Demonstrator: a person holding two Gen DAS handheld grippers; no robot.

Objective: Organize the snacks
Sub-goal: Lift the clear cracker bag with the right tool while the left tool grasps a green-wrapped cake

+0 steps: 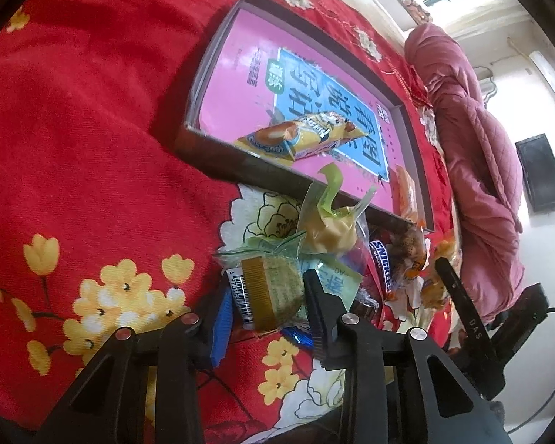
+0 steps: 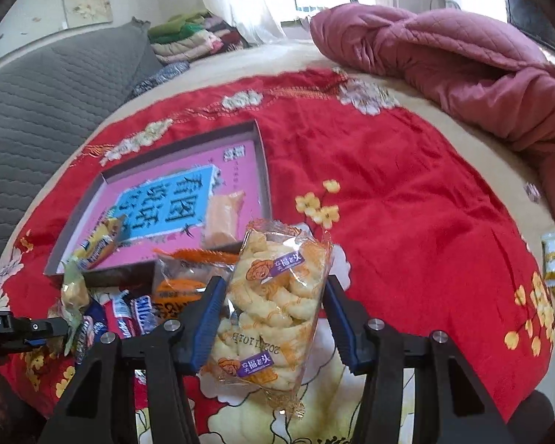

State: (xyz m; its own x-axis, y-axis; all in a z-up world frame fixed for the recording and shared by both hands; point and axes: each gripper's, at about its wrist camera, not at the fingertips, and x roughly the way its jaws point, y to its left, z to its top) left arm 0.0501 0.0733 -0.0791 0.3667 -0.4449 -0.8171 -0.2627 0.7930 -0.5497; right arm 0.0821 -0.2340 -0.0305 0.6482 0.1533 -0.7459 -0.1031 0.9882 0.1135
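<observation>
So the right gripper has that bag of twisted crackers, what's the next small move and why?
Probably carry the cracker bag forward and to the left, over the near wall of the pink tray. The right gripper has the bag between its fingers, lifted off the red cloth, and the tray, which holds only two snacks, lies just ahead with bare floor showing.
</observation>
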